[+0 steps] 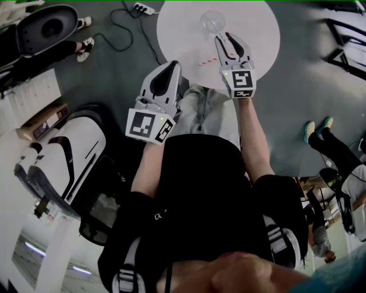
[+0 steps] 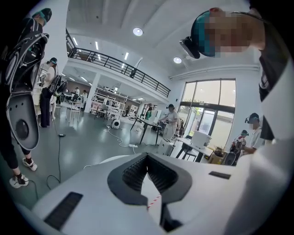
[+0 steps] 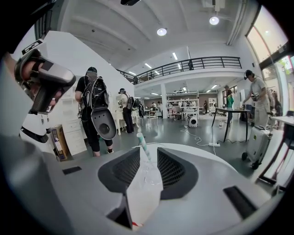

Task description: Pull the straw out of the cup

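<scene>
A clear cup (image 1: 211, 22) stands on the round white table (image 1: 257, 34), toward its far side. In the right gripper view the cup (image 3: 149, 173) shows in the gap between the fingers, with a teal-and-white straw (image 3: 142, 142) leaning up out of it. My right gripper (image 1: 223, 35) is open, its tips just short of the cup and touching nothing. A red-and-white straw (image 1: 207, 60) lies flat on the table to the left of that gripper. My left gripper (image 1: 167, 71) is shut and empty over the table's near edge, and the red straw (image 2: 154, 201) shows below its jaws.
A power strip and cable (image 1: 143, 8) lie on the floor beyond the table. A white and black machine (image 1: 63, 154) stands at my left, with a cardboard box (image 1: 43, 123) beside it. People stand at the left (image 1: 86, 48) and the right (image 1: 323, 140).
</scene>
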### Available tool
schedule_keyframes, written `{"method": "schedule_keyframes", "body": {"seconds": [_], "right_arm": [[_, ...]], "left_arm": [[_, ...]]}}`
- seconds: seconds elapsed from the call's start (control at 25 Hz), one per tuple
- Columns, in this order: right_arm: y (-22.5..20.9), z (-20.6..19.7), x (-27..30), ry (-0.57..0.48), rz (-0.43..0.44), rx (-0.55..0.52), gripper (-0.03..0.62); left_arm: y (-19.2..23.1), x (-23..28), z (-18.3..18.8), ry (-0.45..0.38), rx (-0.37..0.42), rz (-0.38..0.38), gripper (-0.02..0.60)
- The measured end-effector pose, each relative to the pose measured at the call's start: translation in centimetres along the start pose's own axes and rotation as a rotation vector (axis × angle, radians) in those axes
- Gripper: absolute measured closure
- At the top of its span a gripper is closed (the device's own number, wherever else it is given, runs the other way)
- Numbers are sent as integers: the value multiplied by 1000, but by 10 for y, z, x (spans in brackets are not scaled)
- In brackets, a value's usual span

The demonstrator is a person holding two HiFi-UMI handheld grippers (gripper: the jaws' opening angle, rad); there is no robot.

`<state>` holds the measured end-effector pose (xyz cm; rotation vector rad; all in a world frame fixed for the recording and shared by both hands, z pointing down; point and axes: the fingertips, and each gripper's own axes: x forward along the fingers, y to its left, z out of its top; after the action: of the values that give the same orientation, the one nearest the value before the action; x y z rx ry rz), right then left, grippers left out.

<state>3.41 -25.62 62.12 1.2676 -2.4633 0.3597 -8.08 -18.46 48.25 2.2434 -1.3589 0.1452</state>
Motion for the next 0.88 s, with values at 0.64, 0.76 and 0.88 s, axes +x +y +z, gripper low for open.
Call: {"method": "schedule_keyframes", "body": {"seconds": [0.64,0.76,0.88], "right_arm": [[-8,-5,18,40,-63,13,554],[-9,1,14,31,-60,25,554],[-7,14,9,9,-59,37,556]], "left_arm": [[9,1,8,-5,8,-14,574],[9,2,9,-8,5,-13,574],[9,1,12,-14,4,-17,574]]}}
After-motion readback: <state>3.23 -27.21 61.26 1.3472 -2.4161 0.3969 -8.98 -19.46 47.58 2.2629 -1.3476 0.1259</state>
